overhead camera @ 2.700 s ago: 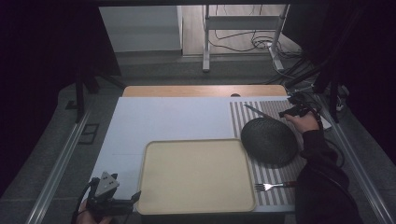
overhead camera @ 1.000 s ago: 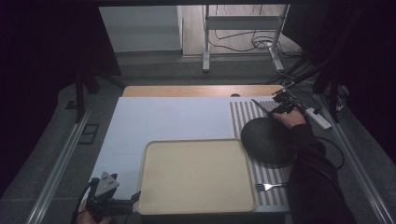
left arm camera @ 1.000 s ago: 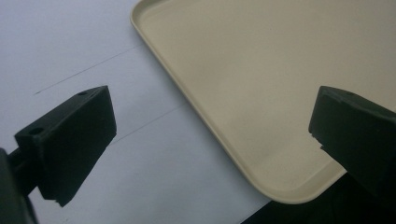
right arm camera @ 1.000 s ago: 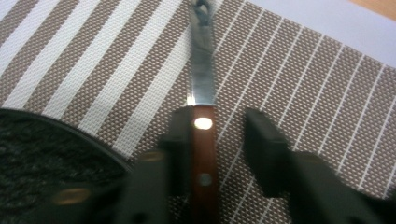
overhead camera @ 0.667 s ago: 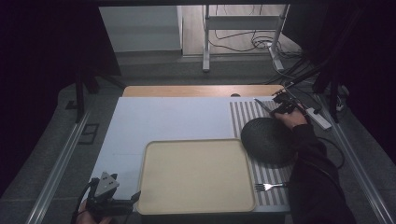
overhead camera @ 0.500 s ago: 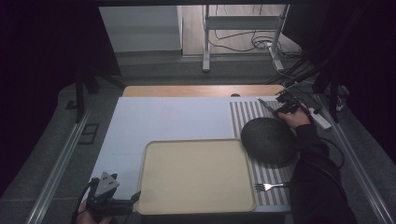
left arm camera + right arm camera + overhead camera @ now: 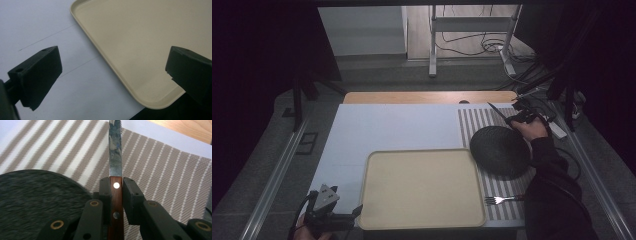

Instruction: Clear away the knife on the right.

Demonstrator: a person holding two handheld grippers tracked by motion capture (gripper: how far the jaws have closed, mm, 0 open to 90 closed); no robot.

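Black fingers (image 7: 130, 195) clamp the knife (image 7: 115, 177) handle.

The high view is dim, its edges sinking into black; the gripper views are brighter, with glare on the knife blade (image 7: 115, 147).

No legible text or labels anywhere

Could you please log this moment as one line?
right hand-held gripper: shut on knife | left hand-held gripper: open by tray
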